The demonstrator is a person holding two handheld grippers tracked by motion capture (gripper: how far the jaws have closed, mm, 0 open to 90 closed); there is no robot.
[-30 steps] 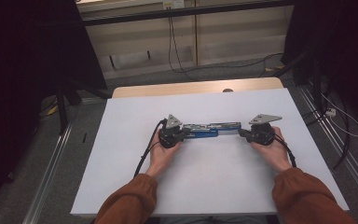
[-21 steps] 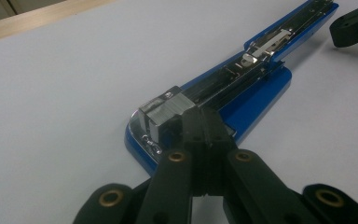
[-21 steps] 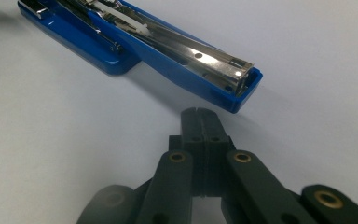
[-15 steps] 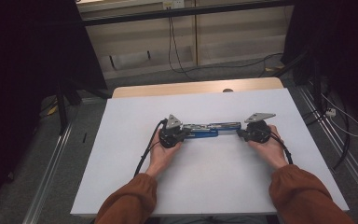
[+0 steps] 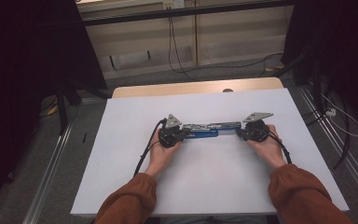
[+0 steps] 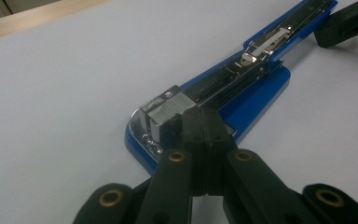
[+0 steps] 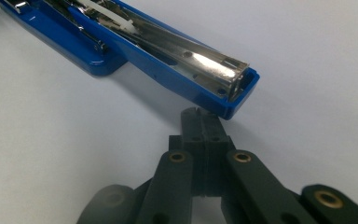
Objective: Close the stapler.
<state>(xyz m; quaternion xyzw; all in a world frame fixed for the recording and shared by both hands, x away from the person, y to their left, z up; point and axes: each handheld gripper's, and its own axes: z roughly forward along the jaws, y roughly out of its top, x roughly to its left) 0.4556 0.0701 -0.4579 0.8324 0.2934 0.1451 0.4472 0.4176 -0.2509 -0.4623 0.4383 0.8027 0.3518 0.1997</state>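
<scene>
A blue stapler (image 5: 209, 129) lies swung open flat across the middle of the white table, its metal magazine facing up. My left gripper (image 5: 185, 134) is at its left end and my right gripper (image 5: 238, 132) at its right end, each held in a hand. In the left gripper view the left gripper (image 6: 203, 122) is shut, its tips resting against the stapler (image 6: 242, 88) beside the silver magazine head. In the right gripper view the right gripper (image 7: 200, 119) is shut, with its tips just under the stapler (image 7: 168, 60) arm's blue end. Nothing is between either pair of jaws.
The white table (image 5: 121, 140) has a wooden strip (image 5: 191, 87) along its far edge. Cables (image 5: 177, 56) lie on the floor beyond it, and metal rails (image 5: 51, 163) run along both sides. The other gripper (image 6: 349, 23) shows at the stapler's far end.
My right gripper has edged slightly left, closer to the stapler's right end. The left gripper and the stapler have stayed put.
</scene>
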